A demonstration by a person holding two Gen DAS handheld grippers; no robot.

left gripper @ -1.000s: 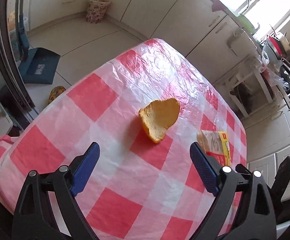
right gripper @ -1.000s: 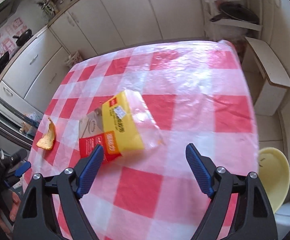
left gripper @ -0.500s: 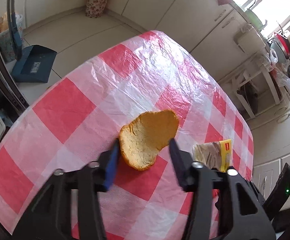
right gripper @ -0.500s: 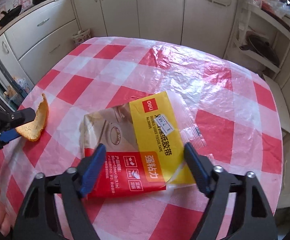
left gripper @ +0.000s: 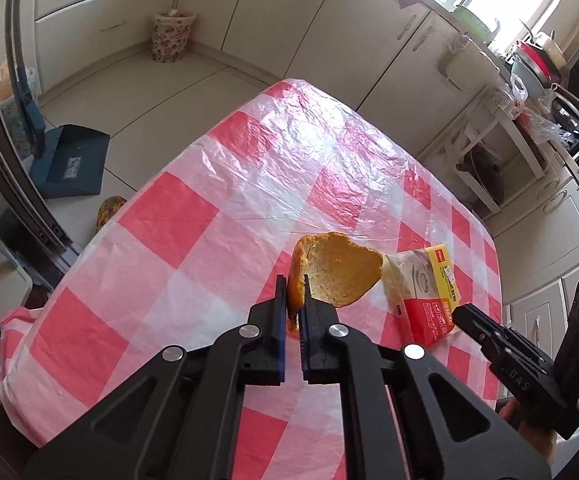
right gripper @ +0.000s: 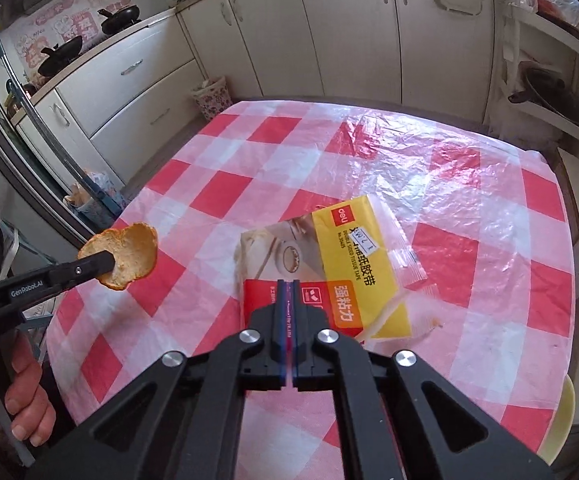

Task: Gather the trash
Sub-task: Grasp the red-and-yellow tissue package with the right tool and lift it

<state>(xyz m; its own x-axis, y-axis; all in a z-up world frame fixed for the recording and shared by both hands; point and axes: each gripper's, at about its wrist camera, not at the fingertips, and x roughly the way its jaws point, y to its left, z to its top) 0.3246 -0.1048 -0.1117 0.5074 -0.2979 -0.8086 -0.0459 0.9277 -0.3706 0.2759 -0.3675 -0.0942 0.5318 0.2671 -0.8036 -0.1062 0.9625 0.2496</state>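
Observation:
My left gripper is shut on an orange peel and holds it above the red-and-white checked tablecloth. The peel and the left gripper also show in the right wrist view, lifted off the table. My right gripper is shut on the near red edge of a yellow-and-red tape packet that lies on the tablecloth. The packet shows in the left wrist view behind the peel.
A floral bin stands on the floor by the cabinets. A blue dustpan lies on the floor left of the table. A yellow bowl or stool sits past the table's right edge. Shelves with pans stand at the back right.
My left gripper closed on the orange peel and lifted it off the table. My right gripper moved onto the packet and closed on its near edge.

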